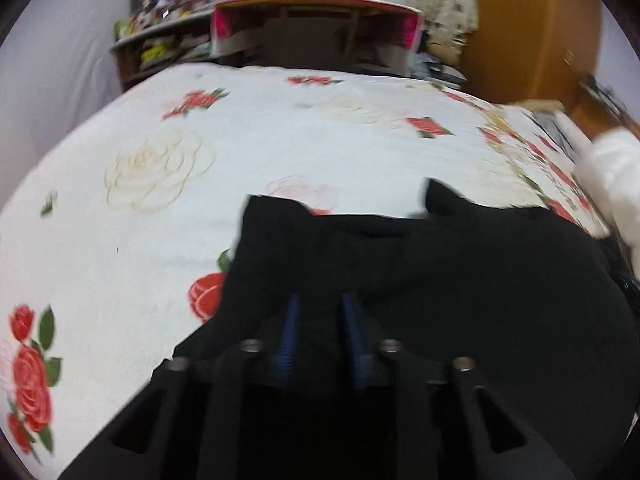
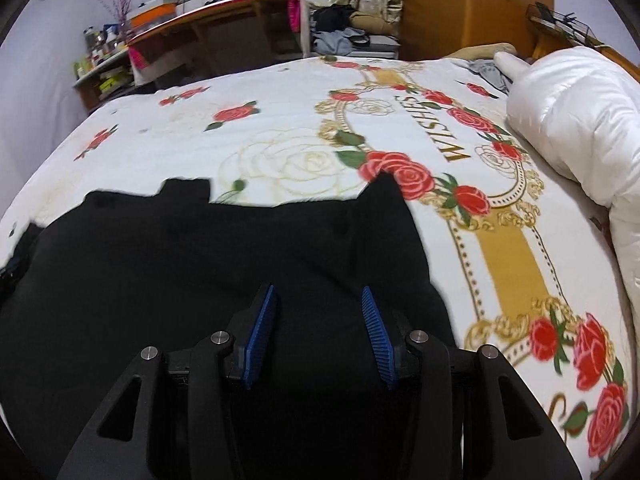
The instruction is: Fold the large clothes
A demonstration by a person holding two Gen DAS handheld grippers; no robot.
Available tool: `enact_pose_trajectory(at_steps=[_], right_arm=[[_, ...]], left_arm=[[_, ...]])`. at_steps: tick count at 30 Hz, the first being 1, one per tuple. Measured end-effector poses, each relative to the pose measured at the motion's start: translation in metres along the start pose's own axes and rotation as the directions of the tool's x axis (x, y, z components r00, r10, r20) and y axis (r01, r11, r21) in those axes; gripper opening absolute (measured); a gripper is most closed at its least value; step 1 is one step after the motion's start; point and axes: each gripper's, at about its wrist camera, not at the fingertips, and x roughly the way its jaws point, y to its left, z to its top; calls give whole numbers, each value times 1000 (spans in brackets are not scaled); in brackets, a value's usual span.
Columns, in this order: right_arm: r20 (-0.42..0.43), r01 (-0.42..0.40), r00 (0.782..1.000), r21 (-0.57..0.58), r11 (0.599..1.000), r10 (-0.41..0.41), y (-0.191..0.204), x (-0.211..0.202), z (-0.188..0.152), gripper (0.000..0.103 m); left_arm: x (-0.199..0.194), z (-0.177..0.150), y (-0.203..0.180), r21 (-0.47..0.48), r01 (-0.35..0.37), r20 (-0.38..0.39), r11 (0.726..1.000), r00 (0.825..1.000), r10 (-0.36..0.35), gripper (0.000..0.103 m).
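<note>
Risk first: the black, matte, large cloth garment (image 2: 208, 256) lies spread on the near part of the rose-printed white bedsheet (image 2: 280, 120), and black on black hides its edges, so a pinch may catch one layer only and skew the fold. The far edge shows two raised corners. Left gripper (image 1: 320, 308) jaws nearly closed, grasp unclear; right gripper (image 2: 318, 300) released above the cloth. White puffy duvet (image 2: 580, 120) sits far right, so a dragged fold could snag it.

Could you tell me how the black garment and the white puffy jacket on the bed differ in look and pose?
The black garment is dark and matte; the white puffy jacket is pale, glossy and quilted. The black garment lies spread fairly flat on the rose-print bedspread, while the white jacket sits bunched in a thick heap at the right side. The black garment lies under the right gripper; the jacket lies apart. Both rest on the bedspread.
</note>
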Motion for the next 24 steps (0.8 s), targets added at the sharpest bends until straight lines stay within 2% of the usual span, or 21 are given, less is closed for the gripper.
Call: enact_pose_trajectory(at_steps=[3, 6, 11, 13, 14, 16, 18, 20, 22, 24], right_arm=[[13, 2, 1000, 9, 1000, -2, -5, 14, -4, 45], [11, -12, 1000, 44, 999, 11, -13, 24, -5, 45], [-30, 37, 999, 4, 999, -36, -6, 25, 0, 45], [-18, 86, 996, -22, 996, -87, 0, 10, 0, 45], [-12, 85, 996, -20, 996, -85, 2, -1, -1, 45], [27, 12, 1000, -5, 1000, -12, 4, -33, -8, 45], [68, -25, 997, -11, 1000, 25, 10, -66, -22, 46], [89, -63, 994, -10, 998, 64, 16, -86, -36, 46], [85, -103, 991, -21, 994, 104, 27, -98, -54, 46], [48, -106, 993, -61, 992, 109, 42, -93, -70, 46]], left_arm=[[8, -4, -2, 18, -13, 44, 1000, 999, 13, 20], [13, -9, 2, -13, 5, 54, 1000, 999, -4, 20], [13, -7, -3, 9, -20, 10, 1000, 1000, 20, 19], [6, -3, -7, 28, -43, -18, 999, 999, 44, 19], [-5, -1, -7, 21, -35, -17, 999, 999, 35, 20], [-36, -2, -8, 12, -3, 25, 1000, 1000, 3, 20], [-70, -9, -14, 19, 42, 77, 999, 996, -43, 21], [-99, -25, -27, 38, 107, 116, 994, 987, -111, 28], [-114, -44, -47, 72, 154, 117, 985, 980, -162, 31], [-112, -63, -73, 119, 199, 76, 973, 975, -209, 31]])
